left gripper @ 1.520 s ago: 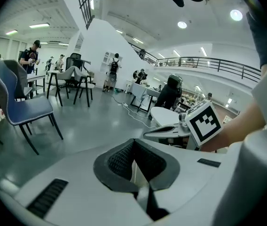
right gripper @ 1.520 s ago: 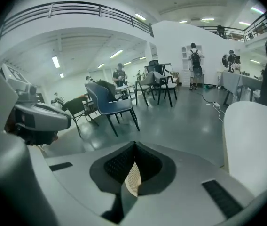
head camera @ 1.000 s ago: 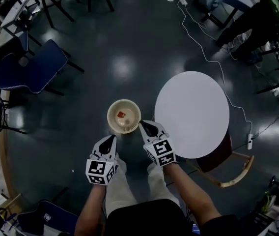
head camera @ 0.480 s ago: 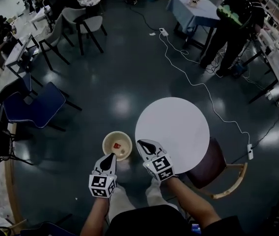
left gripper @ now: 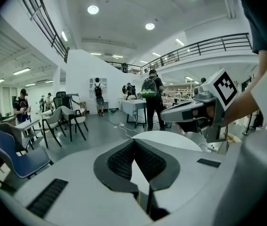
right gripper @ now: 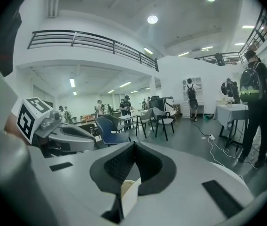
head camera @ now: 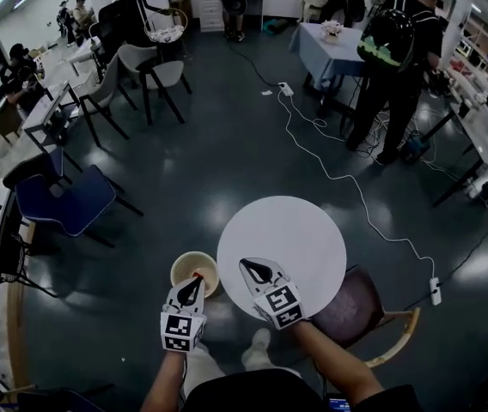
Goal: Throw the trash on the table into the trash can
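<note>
Head view: round white bench (head camera: 295, 247) mid-frame. Cream trash can (head camera: 180, 265) on the floor, touching the bench's left edge as seen from above. Small red scrap (head camera: 199, 275) inside the can, on the side nearer the bench.

Left gripper (head camera: 195, 280): tip over the can's rim, just left of the bench. Its own view has the jaws pressed together, nothing between them.

Right gripper (head camera: 247, 265): over the bench's near-left edge. Jaws fully together, holding nothing.

The grippers are near each other, not touching.

Brown wooden chair (head camera: 360, 316) tucked at the bench's lower right. Blue chair (head camera: 64, 200) well left of the bench. White cable (head camera: 351, 187) runs across the floor beyond the bench.
</note>
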Motion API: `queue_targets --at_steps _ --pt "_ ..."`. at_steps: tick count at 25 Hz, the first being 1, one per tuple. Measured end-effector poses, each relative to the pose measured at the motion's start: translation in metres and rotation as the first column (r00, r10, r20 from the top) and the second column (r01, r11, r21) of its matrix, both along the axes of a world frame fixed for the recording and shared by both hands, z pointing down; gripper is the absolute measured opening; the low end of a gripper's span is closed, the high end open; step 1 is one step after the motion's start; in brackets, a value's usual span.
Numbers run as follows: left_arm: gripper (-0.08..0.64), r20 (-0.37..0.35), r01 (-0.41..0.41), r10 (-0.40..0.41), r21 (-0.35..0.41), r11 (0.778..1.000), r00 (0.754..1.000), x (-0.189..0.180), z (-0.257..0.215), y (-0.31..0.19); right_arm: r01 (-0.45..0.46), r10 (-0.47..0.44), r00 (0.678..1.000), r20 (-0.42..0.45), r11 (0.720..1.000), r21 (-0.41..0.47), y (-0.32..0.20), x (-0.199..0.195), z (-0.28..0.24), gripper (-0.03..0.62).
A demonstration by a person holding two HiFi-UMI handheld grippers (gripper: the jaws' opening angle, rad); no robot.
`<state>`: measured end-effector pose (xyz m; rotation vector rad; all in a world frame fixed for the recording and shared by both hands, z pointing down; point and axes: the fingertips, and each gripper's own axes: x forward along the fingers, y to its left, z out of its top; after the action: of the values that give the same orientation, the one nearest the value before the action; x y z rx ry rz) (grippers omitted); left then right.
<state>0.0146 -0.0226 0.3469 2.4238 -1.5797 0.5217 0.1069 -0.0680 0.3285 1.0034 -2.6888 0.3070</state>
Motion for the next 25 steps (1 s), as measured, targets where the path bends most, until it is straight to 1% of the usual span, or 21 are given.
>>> queue_targets --at_steps 4,12,19,22,25 --pt "0.011 -0.01 0.024 -0.024 0.032 0.999 1.0 0.013 -0.018 0.012 0.0 -0.001 1.0 0.021 1.0 0.02 0.005 0.016 -0.017 0.018" --pt "0.009 -0.021 0.068 -0.067 0.049 0.996 0.998 -0.007 -0.038 0.027 -0.017 0.013 0.998 0.059 0.998 0.057 0.008 0.016 -0.046 0.018" --pt "0.009 -0.025 0.048 -0.047 0.081 0.996 0.999 -0.021 -0.058 0.06 -0.04 0.032 0.995 0.092 0.996 0.083 0.041 0.005 -0.068 0.018" --pt "0.009 -0.029 0.042 -0.04 0.095 0.995 0.999 -0.031 -0.065 0.081 -0.058 0.049 0.993 0.106 0.994 0.092 0.064 -0.002 -0.08 0.018" --pt "0.009 -0.036 0.017 -0.013 0.111 0.994 0.999 -0.036 -0.077 0.11 -0.081 0.068 0.989 0.133 0.993 0.091 0.094 -0.007 -0.093 0.018"
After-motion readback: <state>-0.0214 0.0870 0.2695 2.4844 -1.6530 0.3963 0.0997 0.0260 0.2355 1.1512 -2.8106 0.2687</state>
